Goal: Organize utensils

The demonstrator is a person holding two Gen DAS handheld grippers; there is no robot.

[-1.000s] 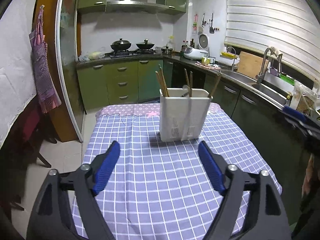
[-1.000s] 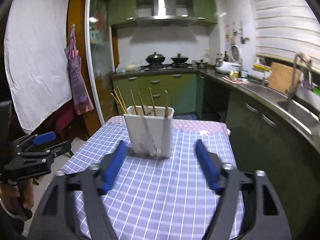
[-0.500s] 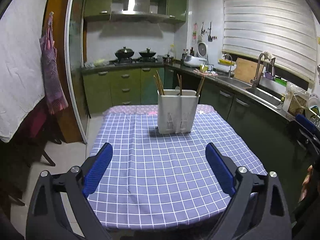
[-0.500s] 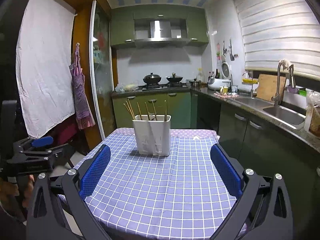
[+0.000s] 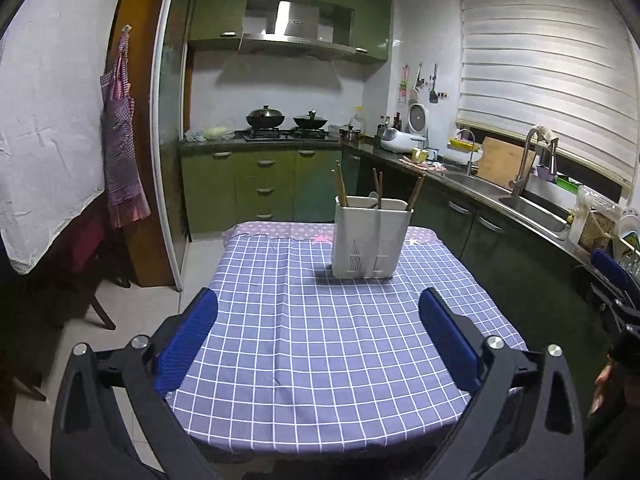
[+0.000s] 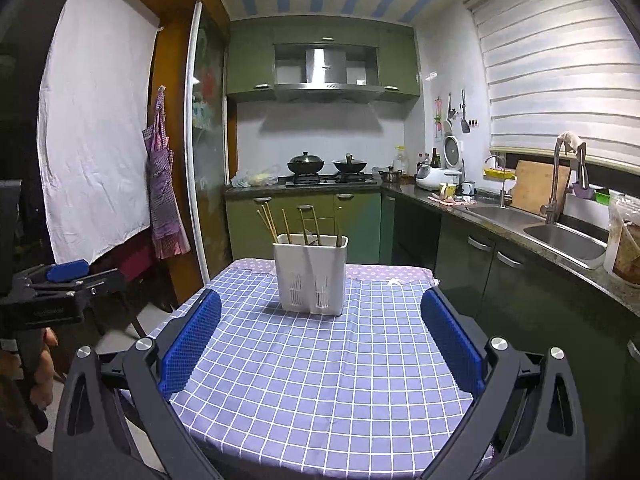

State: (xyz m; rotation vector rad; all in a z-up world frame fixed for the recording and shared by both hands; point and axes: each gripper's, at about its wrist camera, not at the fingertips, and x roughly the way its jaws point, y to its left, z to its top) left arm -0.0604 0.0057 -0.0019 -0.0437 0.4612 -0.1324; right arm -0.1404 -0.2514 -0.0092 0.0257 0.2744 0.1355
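Both grippers, left gripper [image 5: 318,332] and right gripper [image 6: 320,334], have backed away from the white utensil holder [image 5: 372,240], left fingers opening, right fingers spread wide, nothing between either; holder stands upright at worktop [image 5: 320,360] far end with chopsticks [image 6: 272,222] inside, so sorting looks finished.

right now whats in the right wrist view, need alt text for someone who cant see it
A white utensil holder with chopsticks standing in it sits on a table with a purple checked tablecloth. The right gripper is wide open and empty in the foreground. Behind is a green kitchen with a stove and a sink.
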